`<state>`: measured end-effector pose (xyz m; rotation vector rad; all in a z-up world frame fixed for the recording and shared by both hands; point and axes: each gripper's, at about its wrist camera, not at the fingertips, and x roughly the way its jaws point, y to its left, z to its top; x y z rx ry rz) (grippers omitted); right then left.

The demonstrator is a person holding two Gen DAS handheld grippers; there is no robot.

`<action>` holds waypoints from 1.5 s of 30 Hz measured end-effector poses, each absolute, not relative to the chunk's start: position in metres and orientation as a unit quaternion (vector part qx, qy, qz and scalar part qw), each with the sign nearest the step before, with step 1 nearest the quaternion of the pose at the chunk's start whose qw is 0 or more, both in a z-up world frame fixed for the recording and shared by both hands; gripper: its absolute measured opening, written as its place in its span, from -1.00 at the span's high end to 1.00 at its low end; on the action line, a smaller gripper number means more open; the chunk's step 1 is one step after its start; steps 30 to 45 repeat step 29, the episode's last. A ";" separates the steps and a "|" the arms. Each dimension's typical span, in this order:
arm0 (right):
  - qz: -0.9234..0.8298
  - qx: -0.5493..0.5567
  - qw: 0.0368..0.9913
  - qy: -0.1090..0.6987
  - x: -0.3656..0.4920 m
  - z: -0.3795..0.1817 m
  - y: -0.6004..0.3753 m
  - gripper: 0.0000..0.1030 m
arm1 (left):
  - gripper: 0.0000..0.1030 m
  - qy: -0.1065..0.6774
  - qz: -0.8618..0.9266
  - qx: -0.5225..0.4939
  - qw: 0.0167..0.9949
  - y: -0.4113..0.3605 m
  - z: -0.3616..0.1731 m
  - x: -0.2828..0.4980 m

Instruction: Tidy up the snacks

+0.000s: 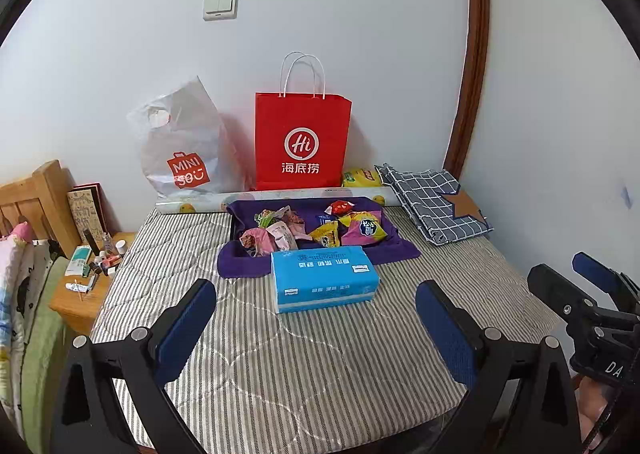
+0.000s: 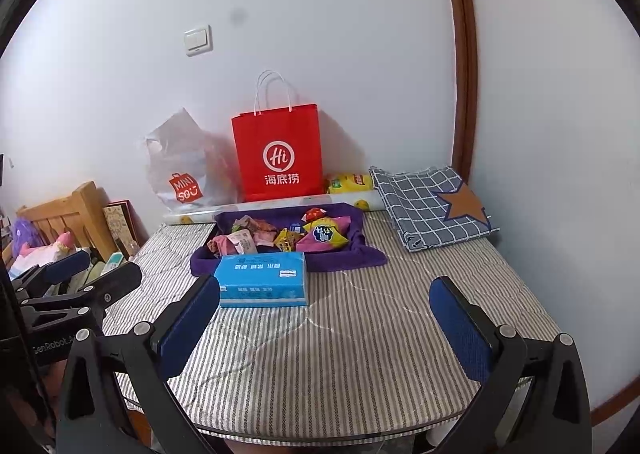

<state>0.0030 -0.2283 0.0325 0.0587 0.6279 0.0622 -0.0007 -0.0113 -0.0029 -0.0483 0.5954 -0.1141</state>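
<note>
Hovering above the near edge of the striped mattress (image 1: 280,366), the left gripper (image 1: 316,302) has its two blue-padded fingers spread wide apart with nothing between them, and the right gripper (image 2: 325,300) hangs beside it in the same way, jaws apart and empty. Taking the blue tissue pack (image 1: 323,284) as the landmark, it lies flat on the mattress, roughly centred between the left gripper's fingers in the left wrist view and nearer the left finger in the right wrist view. Just behind the tissue pack, touching its far edge, sits a purple cloth tray (image 1: 248,260) that holds the snacks (image 1: 320,228): a loose heap of small wrapped packets, pink and pale ones on the left, yellow, red and a larger purple-and-yellow bag on the right. Behind the tray, further from the tissue pack, a long printed roll (image 1: 200,205) lies across the mattress along the wall. Beyond that roll a red paper bag (image 1: 302,142) with white handles stands upright against the wall, with a white plastic bag (image 1: 180,142) leaning to its left and a yellow packet (image 1: 360,177) lying just to its right. Behind and to the right of the tissue pack, a folded checked cloth (image 2: 424,206) with a brown star patch rests at the mattress corner. Left of the tissue pack, off the mattress, a wooden bedside table (image 1: 80,304) carries small bottles and tubes.
</note>
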 end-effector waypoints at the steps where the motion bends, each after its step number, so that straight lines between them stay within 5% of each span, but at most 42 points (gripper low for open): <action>1: 0.031 0.029 0.950 0.309 0.003 0.033 -0.228 -1.00 | -0.96 0.293 -0.056 -0.024 0.954 -0.011 -0.003 -0.001; 45: 0.036 0.026 0.951 0.305 0.003 0.034 -0.227 -1.00 | -0.96 0.293 -0.057 -0.024 0.954 -0.005 -0.003 0.001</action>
